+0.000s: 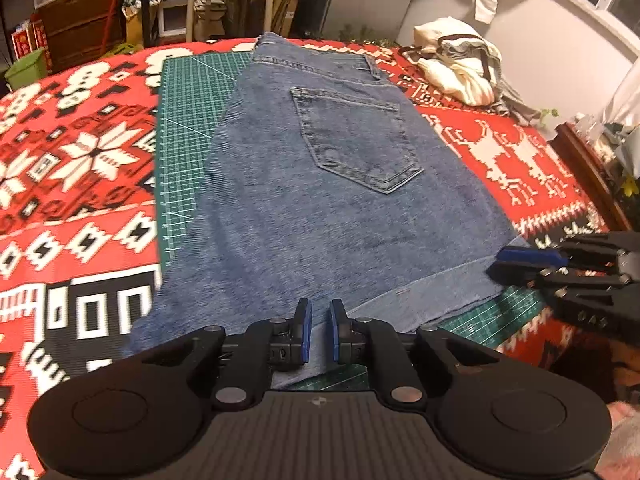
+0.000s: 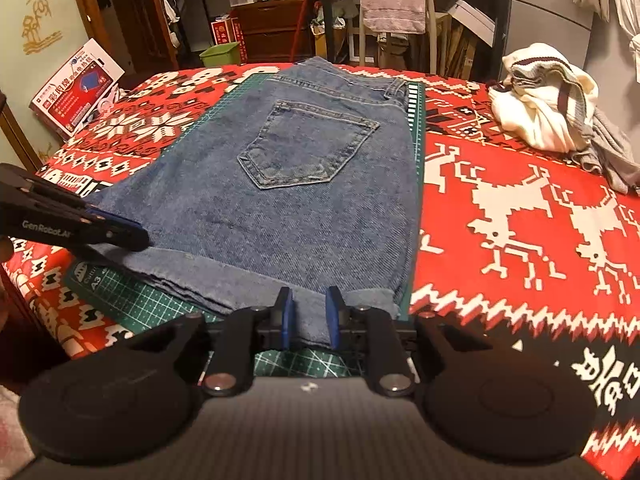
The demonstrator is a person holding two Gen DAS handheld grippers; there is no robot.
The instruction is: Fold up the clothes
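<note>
A red, white and black patterned cloth covers the worktop. On it lies a green cutting mat, and the folded blue jeans rest flat on the mat, back pocket facing up, layered hem at the near edge. A heap of cream clothes sits well apart at the far right. The left gripper and right gripper hover at the hem, each with jaws slightly spread, denim showing between them; whether they touch it I cannot tell.
</note>
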